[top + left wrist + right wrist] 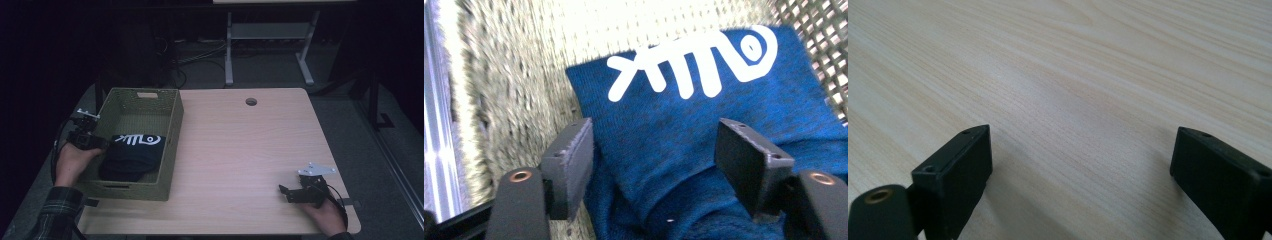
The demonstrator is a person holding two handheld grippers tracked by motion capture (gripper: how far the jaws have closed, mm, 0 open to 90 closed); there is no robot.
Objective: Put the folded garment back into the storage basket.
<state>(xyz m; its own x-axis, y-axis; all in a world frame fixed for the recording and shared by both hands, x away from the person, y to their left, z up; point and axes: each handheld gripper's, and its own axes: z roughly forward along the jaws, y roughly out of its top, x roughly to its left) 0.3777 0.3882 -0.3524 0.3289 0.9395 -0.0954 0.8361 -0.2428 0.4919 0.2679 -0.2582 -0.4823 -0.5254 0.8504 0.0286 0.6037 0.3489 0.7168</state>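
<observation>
A folded dark blue garment (135, 152) with a white fish-bone print lies inside a woven olive basket (172, 150) at the table's left. My left gripper (100, 144) reaches over the basket's left wall, right at the garment's left edge. In the left gripper view its jaws stand apart, and the left gripper (654, 150) is open over the blue garment (684, 120); the pads do not press on the cloth. My right gripper (285, 192) rests near the table's front right corner. The right gripper (1080, 160) is open, with bare wood between its jaws.
The light wooden table (240, 145) has a round cable hole (251, 102) near its far edge. Behind the table stand the white legs of another desk (229, 50), with cables on the dark floor. The basket's far half (137, 117) holds nothing.
</observation>
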